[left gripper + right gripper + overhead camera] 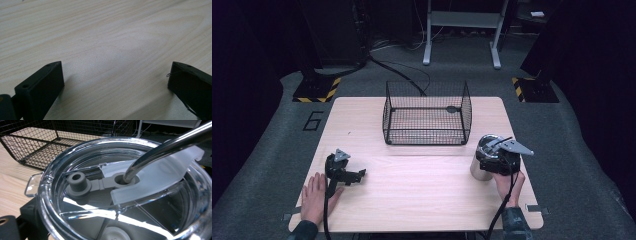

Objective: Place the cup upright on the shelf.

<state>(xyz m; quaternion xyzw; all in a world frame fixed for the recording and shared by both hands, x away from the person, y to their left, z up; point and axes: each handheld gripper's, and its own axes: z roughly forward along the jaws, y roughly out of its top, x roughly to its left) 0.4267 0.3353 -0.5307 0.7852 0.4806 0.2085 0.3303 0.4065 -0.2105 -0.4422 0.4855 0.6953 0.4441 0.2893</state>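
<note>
The right gripper (492, 159) is clamped around the upright tumbler (482, 167) at the surface's (412, 200) 4 o'clock; the basket (427, 114) lies toward 10 o'clock from it. The left gripper (354, 176) rests agape, far off.

Left hand-held gripper (360, 175) agape, right hand-held gripper (486, 150) clamped

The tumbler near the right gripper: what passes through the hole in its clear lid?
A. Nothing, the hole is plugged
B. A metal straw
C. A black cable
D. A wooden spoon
B. In the right gripper view a shiny metal straw enters the grey ring in the lid of the tumbler, while the grey plug sits out beside the hole.
</note>
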